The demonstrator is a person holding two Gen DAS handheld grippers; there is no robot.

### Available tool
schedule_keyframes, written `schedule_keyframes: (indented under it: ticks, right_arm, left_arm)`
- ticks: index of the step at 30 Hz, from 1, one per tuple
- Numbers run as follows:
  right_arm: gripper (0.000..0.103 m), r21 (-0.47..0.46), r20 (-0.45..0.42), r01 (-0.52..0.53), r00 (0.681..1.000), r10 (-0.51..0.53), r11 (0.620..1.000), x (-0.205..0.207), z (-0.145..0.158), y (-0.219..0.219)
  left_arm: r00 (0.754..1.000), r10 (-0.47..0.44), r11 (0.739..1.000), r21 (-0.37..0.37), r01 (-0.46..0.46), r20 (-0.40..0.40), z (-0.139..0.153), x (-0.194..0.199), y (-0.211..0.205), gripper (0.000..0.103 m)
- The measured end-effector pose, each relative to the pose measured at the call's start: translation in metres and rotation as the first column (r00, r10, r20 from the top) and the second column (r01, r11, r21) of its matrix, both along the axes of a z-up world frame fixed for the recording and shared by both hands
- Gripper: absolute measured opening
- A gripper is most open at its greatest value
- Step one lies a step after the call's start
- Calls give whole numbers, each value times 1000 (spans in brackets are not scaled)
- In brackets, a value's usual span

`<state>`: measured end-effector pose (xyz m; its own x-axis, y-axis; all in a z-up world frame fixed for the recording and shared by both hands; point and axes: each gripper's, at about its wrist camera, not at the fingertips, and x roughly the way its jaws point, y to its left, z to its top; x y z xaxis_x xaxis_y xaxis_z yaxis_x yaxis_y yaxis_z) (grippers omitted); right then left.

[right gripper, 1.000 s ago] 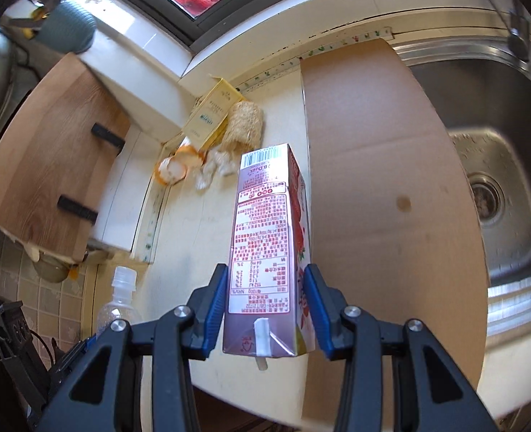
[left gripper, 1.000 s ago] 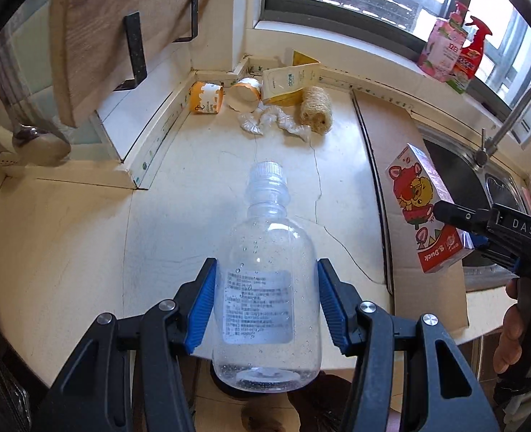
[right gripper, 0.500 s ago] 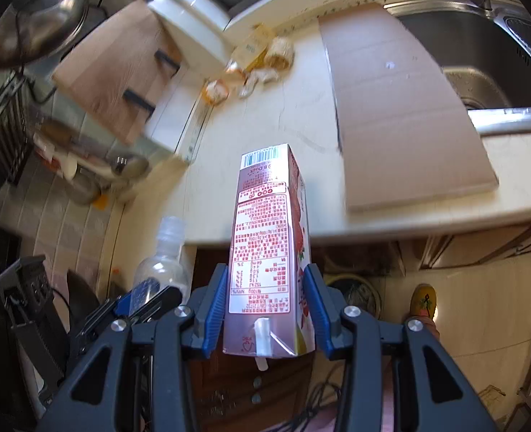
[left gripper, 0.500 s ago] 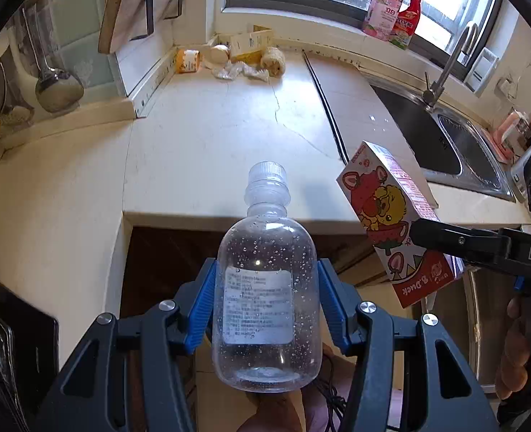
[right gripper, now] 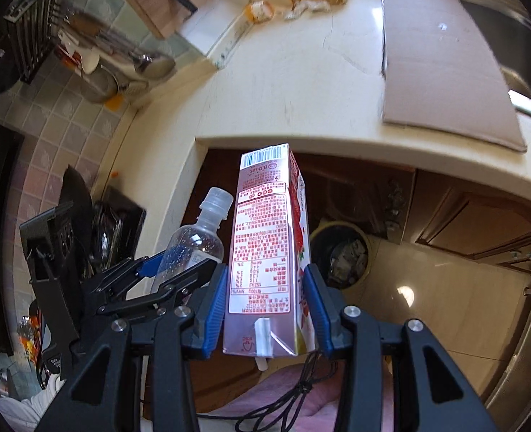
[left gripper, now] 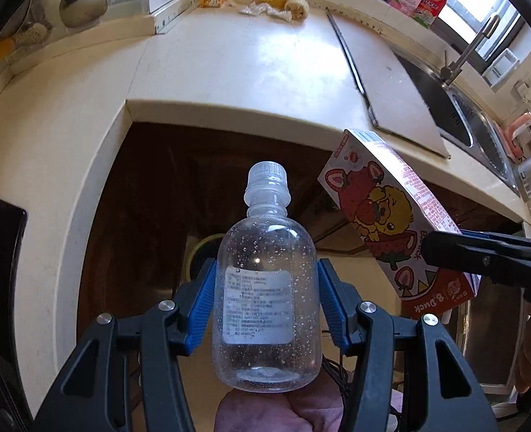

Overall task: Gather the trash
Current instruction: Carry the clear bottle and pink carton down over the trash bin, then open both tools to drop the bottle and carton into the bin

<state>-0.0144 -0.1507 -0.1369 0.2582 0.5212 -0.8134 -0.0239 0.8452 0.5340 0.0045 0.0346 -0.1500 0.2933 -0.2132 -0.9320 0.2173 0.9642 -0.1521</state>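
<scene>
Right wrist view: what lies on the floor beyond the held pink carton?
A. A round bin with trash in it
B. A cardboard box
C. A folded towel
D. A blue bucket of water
A: past the pink carton, a round yellow-rimmed bin stands on the floor with crumpled waste inside.

Left wrist cam: sits behind left gripper (left gripper: 265, 306), looks fwd along fingers, tilted steeply down, past bench (left gripper: 265, 72) edge toward floor; bottle (left gripper: 265, 302) fills centre, v. close. Right wrist cam: same setup behind right gripper (right gripper: 265, 306), carton (right gripper: 265, 262) close up, bin (right gripper: 341, 252) beyond gripper on floor. Shared: bench edge, far bench clutter, cardboard sheet (right gripper: 441, 57); each cam catches other gripper at frame side.
</scene>
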Motion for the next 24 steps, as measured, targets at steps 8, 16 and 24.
schedule_keyframes:
  ticks: [8,16,24]
  right_arm:
    - [42,6,-251,-34,967,35,999,-2,-132,23]
    - [42,-74,-406,-29,914,-4,997,28,-239,45]
    - [46,-136,-436,-74,900,8,988,77,-281,75]
  left_arm:
    - [983,122,993,23,-120,-136,-97,4,29,53]
    - [959,133,990,83,-116,-250,-192,18,44,53]
    - [952,112,990,114,-82,-285,-229,46,45,62]
